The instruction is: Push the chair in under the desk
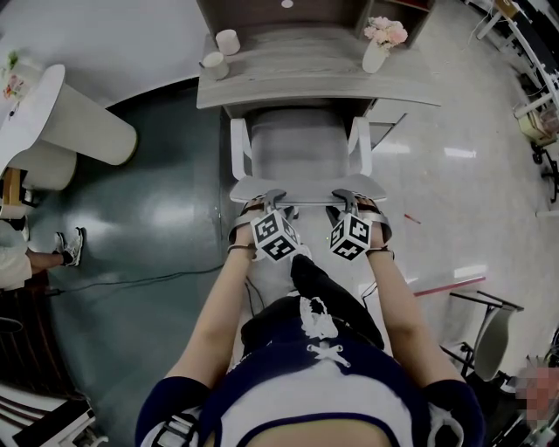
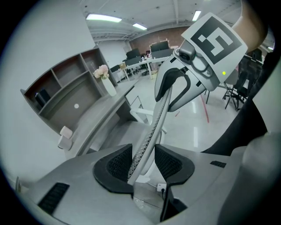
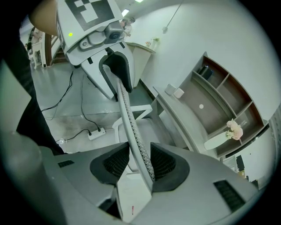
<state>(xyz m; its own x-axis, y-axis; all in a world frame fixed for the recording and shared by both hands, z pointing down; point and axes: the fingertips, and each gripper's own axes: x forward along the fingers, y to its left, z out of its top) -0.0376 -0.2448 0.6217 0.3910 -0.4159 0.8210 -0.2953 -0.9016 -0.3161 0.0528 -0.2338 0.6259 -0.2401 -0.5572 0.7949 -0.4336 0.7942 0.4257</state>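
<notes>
Closest to the camera, the person's bare forearms reach forward, one handheld tool in each hand. The left gripper sits over the top edge of the chair's backrest. Its jaws stand apart with the perforated rim running up between the pads (a sliver of gap shows on at least one side, so it straddles the rim and does not pinch it). The right gripper is just beside it on the same edge, also with jaws apart. There the rim lies against one pad and clear of the other.

Beyond the backrest, the chair faces the desk. The front of its grey seat is already beneath the desk's front edge, its white armrests are on either side, and the backrest is still out on the person's side. A thin cable trails across the dark floor to the left.

On the desktop, two small white cups stand near the left end and a white vase of pink flowers stands near the right. Farthest back, a shelf unit rises behind the desk.
</notes>
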